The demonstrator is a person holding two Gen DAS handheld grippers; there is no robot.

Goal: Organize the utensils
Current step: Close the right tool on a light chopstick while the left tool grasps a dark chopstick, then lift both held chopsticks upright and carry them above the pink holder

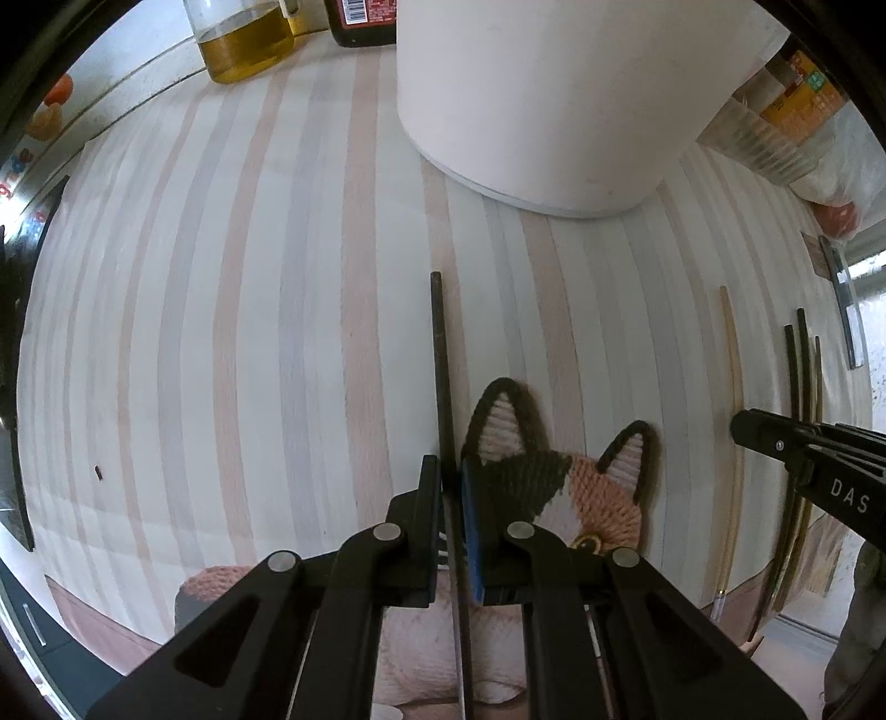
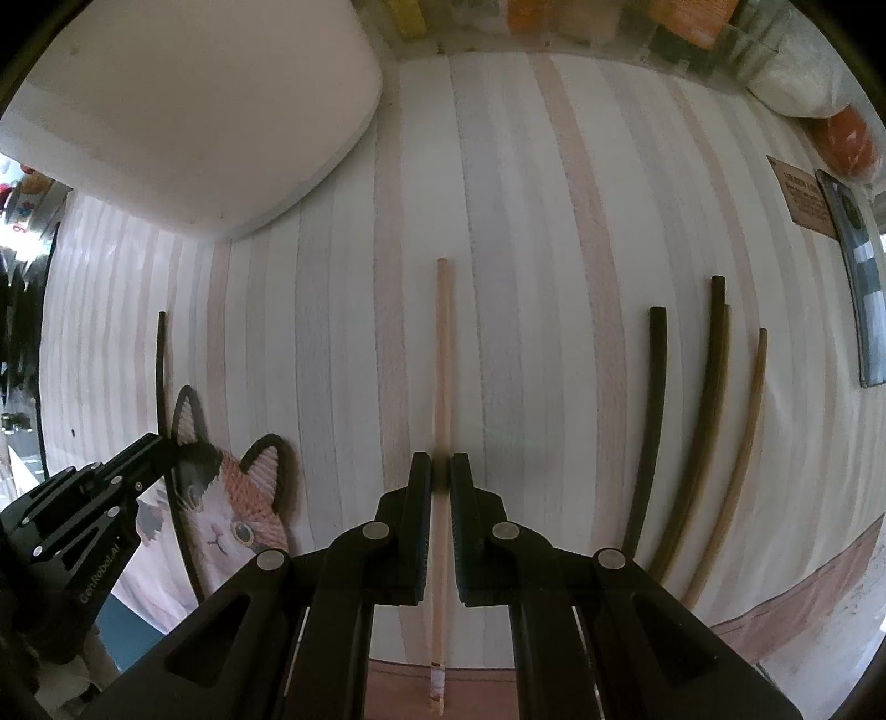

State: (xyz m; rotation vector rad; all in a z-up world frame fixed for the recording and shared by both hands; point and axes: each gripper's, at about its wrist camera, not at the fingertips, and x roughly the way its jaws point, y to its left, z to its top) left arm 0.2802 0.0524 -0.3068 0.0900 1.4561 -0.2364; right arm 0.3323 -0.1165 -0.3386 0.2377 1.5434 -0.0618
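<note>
My left gripper is shut on a thin dark chopstick that lies on the striped cloth beside a knitted cat coaster. My right gripper has its jaws close around a light wooden chopstick that lies flat on the cloth; a narrow gap shows on each side. The light chopstick also shows in the left wrist view. Three more chopsticks, dark, dark brown and light brown, lie to the right. A white cylindrical holder stands at the back.
A jar of yellow oil and a dark bottle stand at the back left. Packets and bags crowd the back right. A dark flat object lies at the right edge. The cloth's front hem runs near me.
</note>
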